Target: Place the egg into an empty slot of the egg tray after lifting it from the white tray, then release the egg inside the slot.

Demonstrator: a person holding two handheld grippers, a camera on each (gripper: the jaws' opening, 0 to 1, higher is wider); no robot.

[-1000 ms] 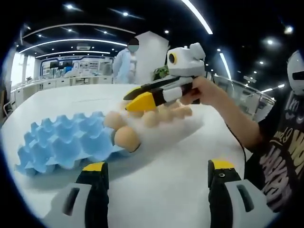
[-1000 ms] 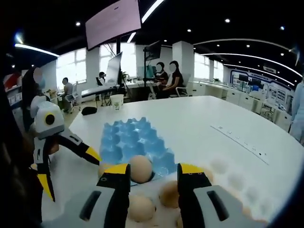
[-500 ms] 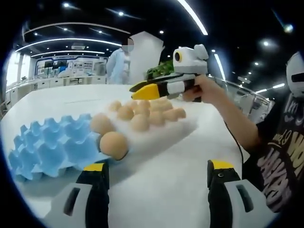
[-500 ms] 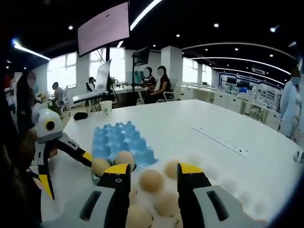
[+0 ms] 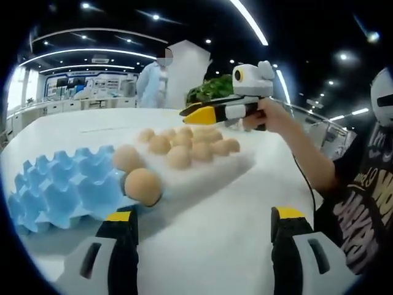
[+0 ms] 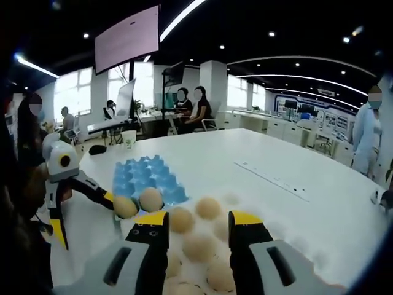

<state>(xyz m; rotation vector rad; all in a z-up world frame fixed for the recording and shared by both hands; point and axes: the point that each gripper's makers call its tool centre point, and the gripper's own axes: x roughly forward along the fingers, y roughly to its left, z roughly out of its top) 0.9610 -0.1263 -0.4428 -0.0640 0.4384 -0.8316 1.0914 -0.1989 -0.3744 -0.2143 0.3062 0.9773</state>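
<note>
Eggs (image 5: 184, 146): a cluster lying on the white tray (image 5: 224, 167), none lifted; seen in the right gripper view too (image 6: 207, 208).
Filled slots: two eggs (image 5: 142, 186) sit at the near edge of the blue egg tray (image 5: 58, 190), the edge that abuts the white tray.
Open slots: the remaining blue cups, running away from the white tray, lie empty.
Right gripper (image 5: 198, 115): hovers above the far eggs, touching none; in its own view (image 6: 198, 222) the jaws stand apart with nothing between.
Left gripper (image 5: 206, 221): jaws spread wide over bare white table (image 5: 215, 246), holding nothing.
Room: open tabletop lies on the near side of both trays.
</note>
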